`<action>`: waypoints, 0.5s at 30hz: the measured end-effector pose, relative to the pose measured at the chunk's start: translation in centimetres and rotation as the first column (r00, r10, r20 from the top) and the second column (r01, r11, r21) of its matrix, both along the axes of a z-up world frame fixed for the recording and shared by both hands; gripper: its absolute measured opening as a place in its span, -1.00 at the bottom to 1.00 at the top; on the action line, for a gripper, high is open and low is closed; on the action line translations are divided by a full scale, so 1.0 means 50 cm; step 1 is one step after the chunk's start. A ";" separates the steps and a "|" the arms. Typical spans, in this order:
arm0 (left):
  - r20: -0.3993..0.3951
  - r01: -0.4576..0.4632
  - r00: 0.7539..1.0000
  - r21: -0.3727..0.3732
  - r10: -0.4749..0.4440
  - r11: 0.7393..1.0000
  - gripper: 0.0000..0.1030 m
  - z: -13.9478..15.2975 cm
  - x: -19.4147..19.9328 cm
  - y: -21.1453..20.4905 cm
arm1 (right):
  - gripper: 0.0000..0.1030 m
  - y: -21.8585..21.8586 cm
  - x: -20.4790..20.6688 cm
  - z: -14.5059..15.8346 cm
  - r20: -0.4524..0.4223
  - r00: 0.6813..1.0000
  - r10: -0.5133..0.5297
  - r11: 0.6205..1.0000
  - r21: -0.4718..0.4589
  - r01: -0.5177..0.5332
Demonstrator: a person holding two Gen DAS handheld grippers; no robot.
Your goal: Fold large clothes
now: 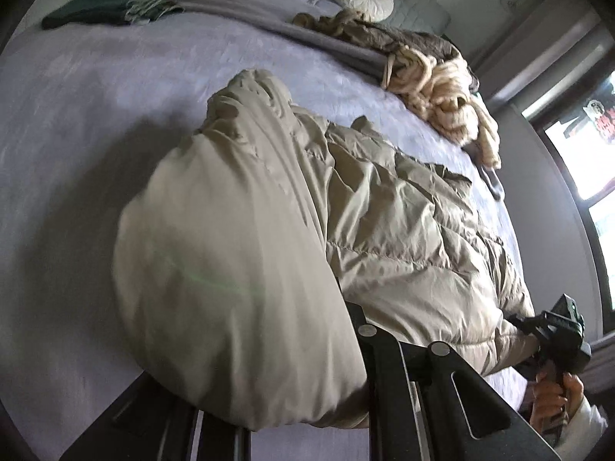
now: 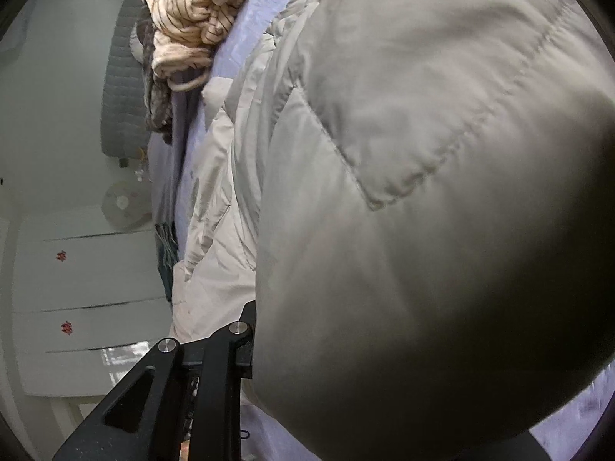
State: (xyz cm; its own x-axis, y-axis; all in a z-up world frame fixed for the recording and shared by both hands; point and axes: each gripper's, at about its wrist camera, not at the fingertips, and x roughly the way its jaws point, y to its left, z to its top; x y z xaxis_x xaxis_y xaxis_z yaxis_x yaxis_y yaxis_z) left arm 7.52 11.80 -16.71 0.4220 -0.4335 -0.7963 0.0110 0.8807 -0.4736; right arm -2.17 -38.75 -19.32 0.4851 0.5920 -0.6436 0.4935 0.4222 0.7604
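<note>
A: How many garments?
B: One beige puffer jacket (image 1: 292, 230) mid-bed (image 1: 77, 115); one striped pile (image 1: 446, 88) at two o'clock.
A: Grippers?
B: Two. Left gripper (image 1: 346, 330) and right gripper (image 2: 253, 330) each clamp jacket fabric.

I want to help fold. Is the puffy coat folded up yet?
Not yet. The coat lies spread and rumpled on the bed, one puffy part lifted.

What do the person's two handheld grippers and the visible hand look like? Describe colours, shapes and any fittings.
Both grippers are matte black. The left gripper has flat angular fingers with round silver bolt heads and a triangular cut-out. The right gripper shows the same black fingers, silver bolts and triangular cut-out. In the left wrist view, a bare hand with a pale sleeve cuff shows on the other gripper's black handle.
</note>
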 end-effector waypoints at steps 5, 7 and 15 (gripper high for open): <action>-0.071 -0.004 0.997 0.018 0.005 1.000 -0.64 -0.018 -0.123 0.020 | -0.54 0.007 -0.076 0.003 -0.030 0.999 0.033 0.999 0.003 -0.033; -0.099 -0.007 0.995 0.035 0.010 0.999 -0.64 -0.024 -0.175 0.026 | -0.54 0.013 -0.114 -0.001 -0.038 0.998 0.049 0.999 0.018 -0.048; -0.166 -0.049 0.984 0.102 0.066 0.994 -0.53 -0.061 -0.285 0.033 | -0.51 0.012 -0.241 -0.037 -0.064 0.996 0.064 0.995 0.085 -0.058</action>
